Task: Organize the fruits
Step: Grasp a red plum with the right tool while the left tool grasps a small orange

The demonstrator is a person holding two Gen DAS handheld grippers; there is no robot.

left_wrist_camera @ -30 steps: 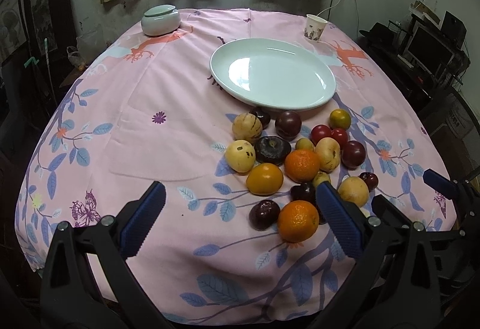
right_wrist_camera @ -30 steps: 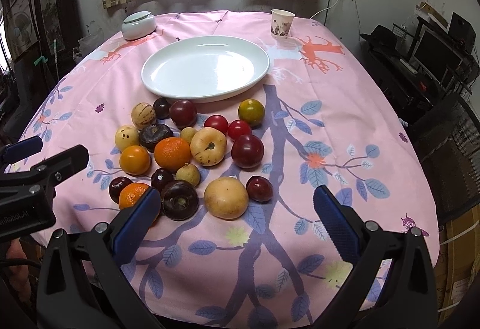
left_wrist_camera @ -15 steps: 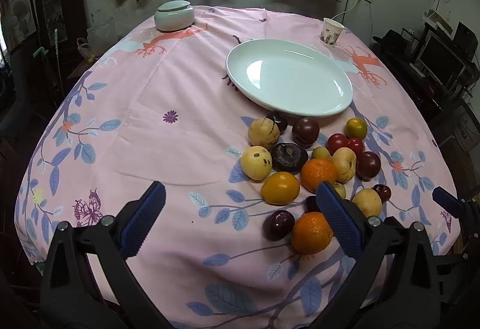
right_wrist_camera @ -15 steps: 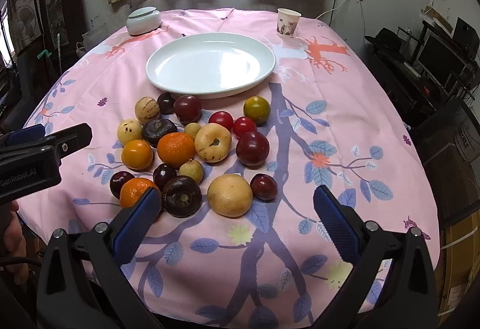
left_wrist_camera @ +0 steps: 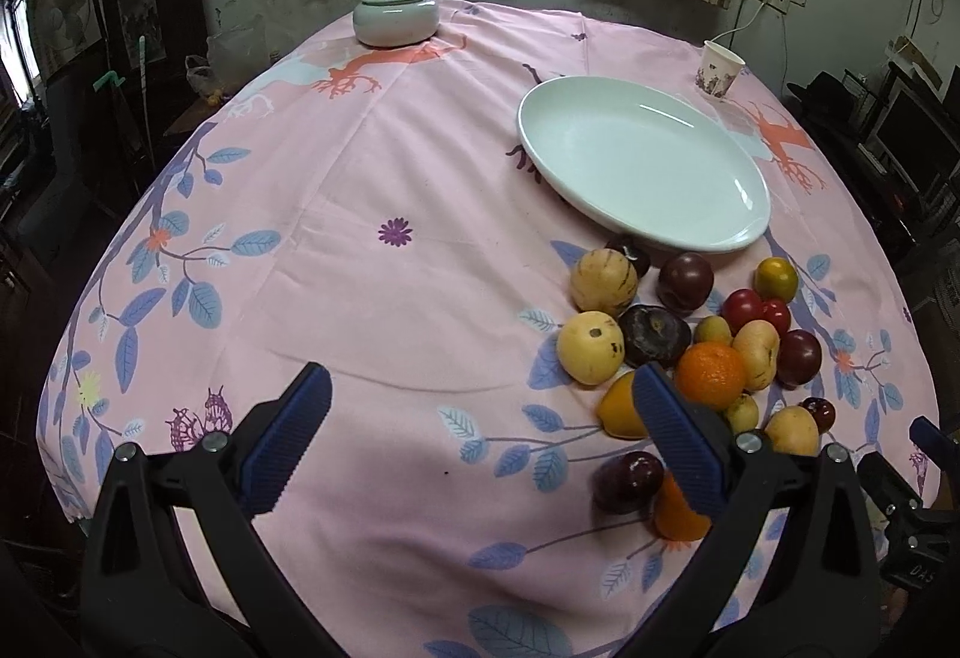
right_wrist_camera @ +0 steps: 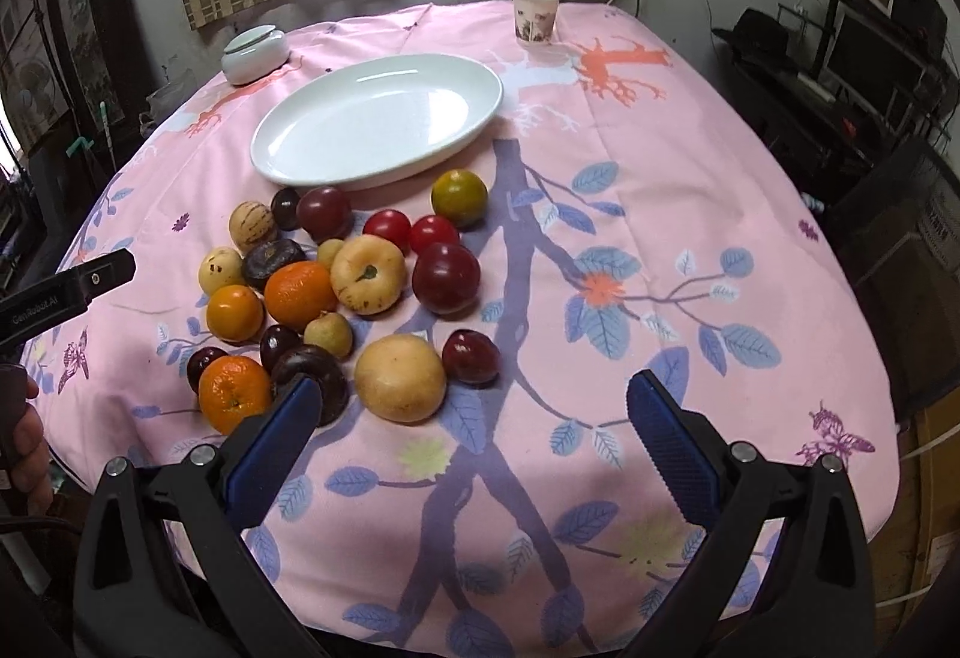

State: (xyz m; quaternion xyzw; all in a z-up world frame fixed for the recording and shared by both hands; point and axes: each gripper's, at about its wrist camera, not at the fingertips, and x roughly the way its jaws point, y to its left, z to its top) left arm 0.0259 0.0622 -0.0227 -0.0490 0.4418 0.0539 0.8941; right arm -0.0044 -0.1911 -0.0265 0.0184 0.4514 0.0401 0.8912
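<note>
Right wrist view: right gripper [right_wrist_camera: 474, 436] w/ jaws wide apart, holding nothing, over near table edge. Fruit pile [right_wrist_camera: 342, 292] sits left-centre on pink cloth [right_wrist_camera: 660, 166], just near of empty white plate [right_wrist_camera: 378, 118]. Left gripper [left_wrist_camera: 480, 436] also spread apart, fruit pile [left_wrist_camera: 690, 352] at its right.

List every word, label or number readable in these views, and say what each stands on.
"GenRobot.AI": white lettering on the black arm of the left tool, seen at the left edge of the right wrist view.
"DAS": faint letters on the black body of the right tool, low at the right edge of the left wrist view; possibly only part of a longer mark.
The paper cup carries a printed picture, no readable words.
</note>
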